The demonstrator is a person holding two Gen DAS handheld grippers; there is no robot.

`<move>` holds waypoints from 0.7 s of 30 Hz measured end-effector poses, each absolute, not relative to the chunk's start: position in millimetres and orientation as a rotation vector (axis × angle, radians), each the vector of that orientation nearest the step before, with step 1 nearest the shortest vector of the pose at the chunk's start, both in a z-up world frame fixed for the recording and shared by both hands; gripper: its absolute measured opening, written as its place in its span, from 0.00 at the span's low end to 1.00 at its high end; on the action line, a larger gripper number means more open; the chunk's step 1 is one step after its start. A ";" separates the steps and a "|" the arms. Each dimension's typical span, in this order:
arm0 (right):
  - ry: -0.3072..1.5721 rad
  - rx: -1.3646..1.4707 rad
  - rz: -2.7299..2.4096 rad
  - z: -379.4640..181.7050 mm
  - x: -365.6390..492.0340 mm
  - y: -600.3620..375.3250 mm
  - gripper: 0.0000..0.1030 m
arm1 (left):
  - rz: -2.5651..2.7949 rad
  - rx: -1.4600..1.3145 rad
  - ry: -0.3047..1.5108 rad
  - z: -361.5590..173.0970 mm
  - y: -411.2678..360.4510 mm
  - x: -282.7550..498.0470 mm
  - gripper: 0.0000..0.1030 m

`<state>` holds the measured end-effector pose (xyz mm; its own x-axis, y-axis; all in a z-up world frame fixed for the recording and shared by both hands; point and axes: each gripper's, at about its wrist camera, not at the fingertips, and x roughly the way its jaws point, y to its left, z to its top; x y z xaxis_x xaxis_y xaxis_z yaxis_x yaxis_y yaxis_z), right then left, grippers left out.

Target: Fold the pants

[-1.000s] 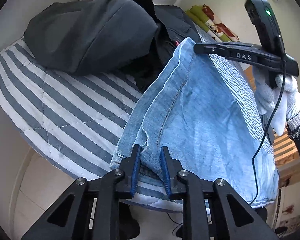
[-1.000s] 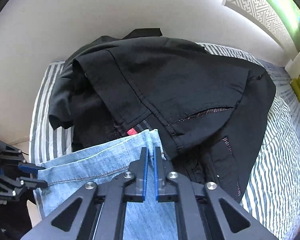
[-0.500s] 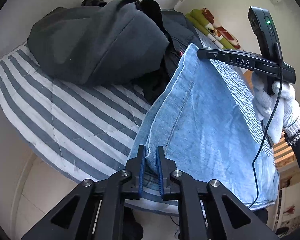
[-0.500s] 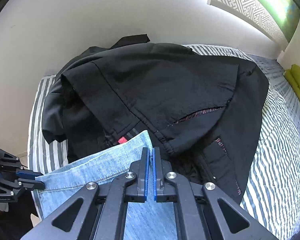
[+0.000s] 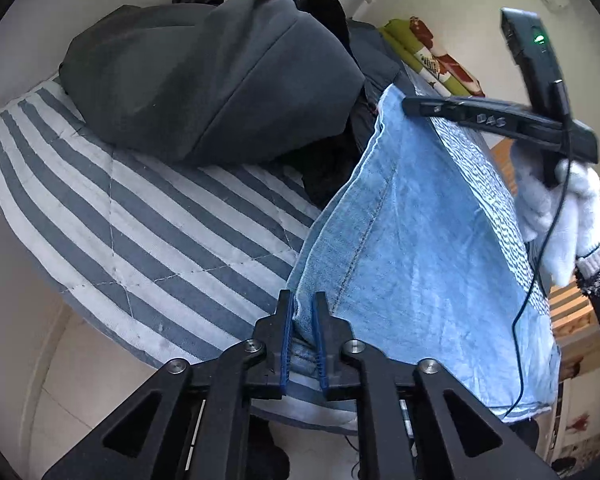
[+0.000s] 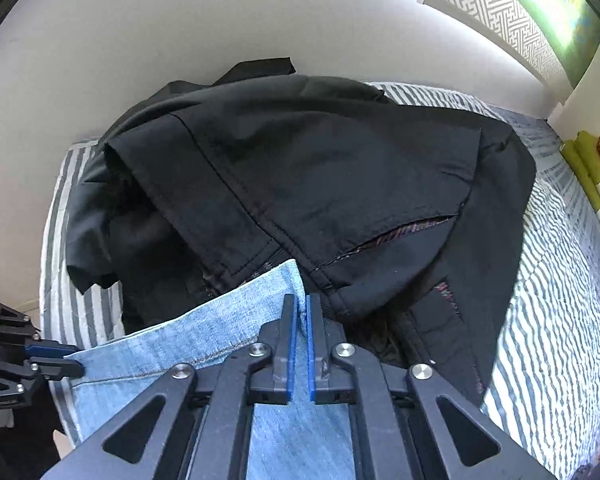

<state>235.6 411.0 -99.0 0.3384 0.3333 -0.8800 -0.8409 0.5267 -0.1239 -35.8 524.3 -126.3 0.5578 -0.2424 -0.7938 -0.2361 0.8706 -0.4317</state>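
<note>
Jeans (image 5: 420,264) light blue; bedsheet (image 5: 140,224) grey-and-white striped; piled trousers (image 6: 320,184) black; glove (image 5: 560,216) white.

Left gripper (image 5: 301,312): jaws nearly closed, pinching a fold at the near edge of the jeans (image 5: 420,260).
Right gripper (image 6: 299,312): jaws almost together, clamping the jeans' far corner, raised above the left one.
Right hand (image 5: 560,208): white-gloved, wrapped round the gripper's handle, right of the jeans.
</note>
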 end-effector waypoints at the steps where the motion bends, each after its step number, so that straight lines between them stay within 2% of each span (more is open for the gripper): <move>1: 0.921 -0.628 0.830 -89.9 234.3 403.6 0.12 | -0.004 -0.545 0.996 -124.0 525.8 -35.7 0.16; 4: 0.945 -0.525 0.815 -68.3 232.1 371.6 0.16 | -0.011 -0.529 0.978 -107.6 531.9 -33.9 0.24; 6: 1.006 -0.435 0.823 -63.5 227.1 345.5 0.17 | -0.071 -0.513 0.971 -95.1 530.8 -24.1 0.47; 7: 1.053 -0.400 0.831 -65.6 218.8 329.1 0.17 | -0.077 -0.486 0.963 -90.3 528.4 -19.0 0.65; 8: 1.078 -0.395 0.835 -69.3 208.1 318.2 0.17 | -0.089 -0.446 0.957 -86.7 525.7 -9.1 0.70; 14: 1.217 -0.386 0.818 -116.1 145.8 276.5 0.17 | -0.159 -0.433 1.095 -110.9 524.7 40.4 0.70; 18: 1.263 -0.340 0.804 -140.9 136.2 270.5 0.17 | -0.172 -0.390 1.173 -130.6 512.0 51.9 0.66; 19: 1.284 -0.299 0.797 -144.4 138.5 268.0 0.17 | -0.170 -0.374 1.170 -129.7 507.7 52.6 0.53; 20: 1.293 -0.261 0.787 -143.9 141.9 265.3 0.17 | -0.176 -0.367 1.170 -128.7 505.7 51.3 0.37; 21: 1.299 -0.201 0.778 -140.1 147.4 261.8 0.17 | -0.158 -0.362 1.159 -125.4 504.4 49.3 0.33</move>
<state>147.4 261.8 -140.1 0.0595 0.4018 -0.9138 -0.6162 0.7350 0.2830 49.3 504.4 -125.4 0.3971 -0.3057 -0.8653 -0.0635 0.9315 -0.3582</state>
